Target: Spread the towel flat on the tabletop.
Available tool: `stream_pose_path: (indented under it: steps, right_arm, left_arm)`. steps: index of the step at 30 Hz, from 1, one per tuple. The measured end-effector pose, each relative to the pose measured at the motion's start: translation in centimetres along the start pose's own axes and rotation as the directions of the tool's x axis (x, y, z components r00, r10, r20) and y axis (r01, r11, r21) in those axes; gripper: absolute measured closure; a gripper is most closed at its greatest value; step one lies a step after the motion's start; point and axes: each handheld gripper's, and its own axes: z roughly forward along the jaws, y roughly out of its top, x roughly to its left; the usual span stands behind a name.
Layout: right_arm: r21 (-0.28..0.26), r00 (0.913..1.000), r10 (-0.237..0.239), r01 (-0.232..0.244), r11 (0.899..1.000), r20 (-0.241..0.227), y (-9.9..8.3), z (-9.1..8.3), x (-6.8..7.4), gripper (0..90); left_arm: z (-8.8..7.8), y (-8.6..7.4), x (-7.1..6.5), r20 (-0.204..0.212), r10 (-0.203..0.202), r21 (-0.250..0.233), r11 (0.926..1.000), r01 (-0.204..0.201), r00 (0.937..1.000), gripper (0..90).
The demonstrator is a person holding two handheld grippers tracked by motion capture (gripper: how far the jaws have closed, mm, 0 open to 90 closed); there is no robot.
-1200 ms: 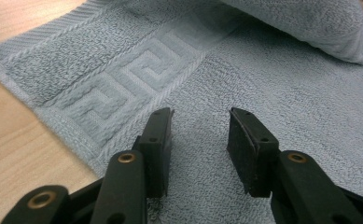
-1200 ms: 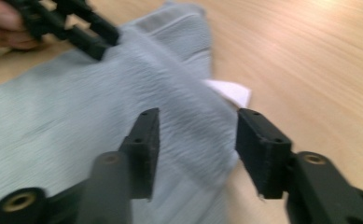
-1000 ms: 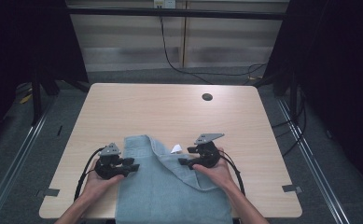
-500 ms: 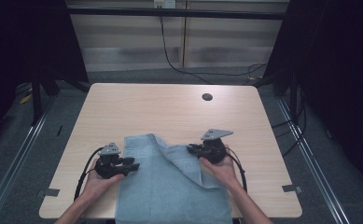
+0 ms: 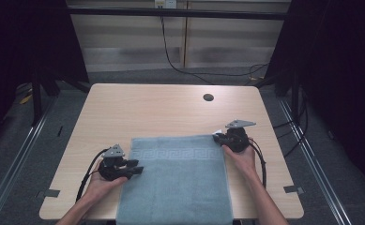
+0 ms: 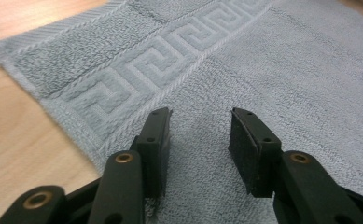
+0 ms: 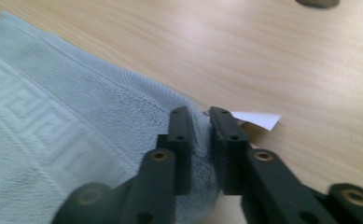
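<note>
Jaws of our right gripper pinch the grey-blue patterned terry towel's far right corner, now spread flat on the pale wooden surface, no longer folded. Our left gripper hovers over the towel, jaws apart. The white tag shows beside the pinched corner.

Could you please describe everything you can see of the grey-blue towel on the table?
The towel is a grey-blue terry cloth with a woven Greek-key band near its far edge. It lies spread flat on the wooden table, its near end hanging over the table's near edge. The right tool pinches its far right corner, beside a small white tag. The left tool sits open over its left part.
</note>
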Motion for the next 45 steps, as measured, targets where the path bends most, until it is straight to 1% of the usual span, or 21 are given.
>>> stream_pose_path:
  steps: [2,4,7,10,11,14,15,16,20,22,23,24,26,29,32,33,37,39,40,42,45]
  right_arm:
    - [-0.022,0.9999,0.009,-0.009,1.0,0.007,-0.3,-0.3,-0.2,65.0]
    - [-0.039,0.9996,0.024,-0.024,0.999,0.011,-0.4,-0.8,-0.5,58.3]
    - [-0.059,0.9994,0.033,-0.033,0.998,-0.006,-0.3,-1.4,-0.9,56.7]
    - [-0.04,0.9998,0.012,-0.013,0.999,-0.018,-0.3,-0.9,-0.9,56.6]
    - [-0.037,0.9995,0.014,-0.015,0.999,-0.028,-0.2,-0.7,-0.8,56.0]
    - [-0.018,0.9991,0.008,-0.009,1.0,-0.041,-0.4,0.2,-0.5,51.7]
    - [-0.006,0.9989,0.003,-0.003,1.0,-0.046,-0.5,0.4,-0.4,50.3]
    - [0.007,0.9988,-0.005,0.005,1.0,-0.048,-0.6,0.7,-0.3,49.1]
    - [0.033,0.9987,-0.013,0.014,0.999,-0.049,-1.0,1.3,-0.1,44.4]
    - [0.047,0.9991,-0.02,0.022,0.999,-0.037,-1.2,1.5,0.1,42.4]
    - [0.055,0.9988,-0.022,0.024,0.998,-0.043,-1.2,1.5,0.1,41.3]
    - [0.057,0.9986,-0.03,0.033,0.998,-0.043,-1.3,1.6,0.1,41.3]
    - [0.043,0.9981,-0.039,0.041,0.998,-0.047,-1.5,1.7,0.1,41.0]
    - [0.056,0.9976,-0.065,0.066,0.996,-0.023,-1.5,1.7,0.5,42.6]
    - [0.062,0.9975,-0.068,0.069,0.996,-0.019,-1.5,1.6,0.6,51.2]
    - [0.06,0.9969,-0.076,0.077,0.995,-0.019,-1.5,1.5,0.6,57.6]
    - [0.071,0.9956,-0.082,0.085,0.994,-0.045,-1.6,1.1,0.9,75.3]
    - [0.072,0.9956,-0.077,0.081,0.994,-0.054,-1.6,1.1,1.0,79.8]
    - [0.063,0.9955,-0.075,0.078,0.995,-0.059,-1.7,1.1,1.0,81.3]
    - [0.059,0.9958,-0.062,0.066,0.996,-0.068,-1.8,1.1,1.0,83.0]
    - [0.052,0.9951,-0.027,0.032,0.998,-0.095,-1.9,1.0,0.9,84.7]
  left_arm:
    - [-0.3,0.1,0.2,-0.001,-0.003,-0.002,1.0,0.003,1.0,56.5]
    - [-0.7,0.5,0.7,0.002,-0.023,-0.017,0.9996,0.023,0.9997,56.2]
    - [-1.2,1.7,1.9,-0.025,-0.049,-0.061,0.997,0.047,0.9985,55.9]
    - [-1.0,3.3,4.0,-0.097,-0.05,-0.088,0.9953,0.042,0.994,55.9]
    - [-0.8,3.7,4.7,-0.111,-0.061,-0.083,0.9952,0.052,0.992,55.8]
    - [0.0,4.3,6.4,-0.136,-0.11,-0.116,0.9888,0.094,0.9846,53.7]
    - [0.3,4.2,6.8,-0.134,-0.123,-0.128,0.9861,0.106,0.9833,53.4]
    - [0.6,4.1,7.1,-0.135,-0.134,-0.123,0.9855,0.118,0.9817,53.0]
    - [1.5,4.0,7.1,-0.161,-0.11,-0.089,0.9913,0.096,0.9808,48.5]
    - [1.7,3.9,7.2,-0.166,-0.081,-0.055,0.9959,0.072,0.9828,46.8]
    - [1.9,3.9,7.2,-0.192,-0.071,-0.055,0.9966,0.062,0.9788,46.5]
    - [2.0,3.8,7.5,-0.17,-0.089,-0.06,0.995,0.08,0.9815,45.3]
    - [2.4,3.7,7.2,-0.185,-0.065,-0.037,0.9975,0.059,0.9805,42.7]
    - [2.7,3.9,6.9,-0.189,-0.037,-0.022,0.9992,0.033,0.9812,40.9]
    - [3.0,3.9,6.2,-0.209,0.019,-0.003,0.9998,-0.02,0.9777,40.5]
    - [3.0,3.9,6.0,-0.213,0.045,0.006,0.999,-0.044,0.9761,42.3]
    - [3.1,3.9,5.4,-0.173,0.078,0.011,0.9969,-0.078,0.9819,60.7]
    - [3.2,3.8,5.2,-0.143,0.064,0.003,0.9979,-0.064,0.9877,70.9]
    - [3.2,3.8,5.1,-0.143,0.059,0.006,0.9982,-0.059,0.988,75.1]
    - [3.2,3.8,5.1,-0.133,0.045,0.003,0.999,-0.045,0.9901,79.5]
    - [3.1,3.8,5.1,-0.107,0.016,-0.007,0.9998,-0.017,0.9942,81.7]
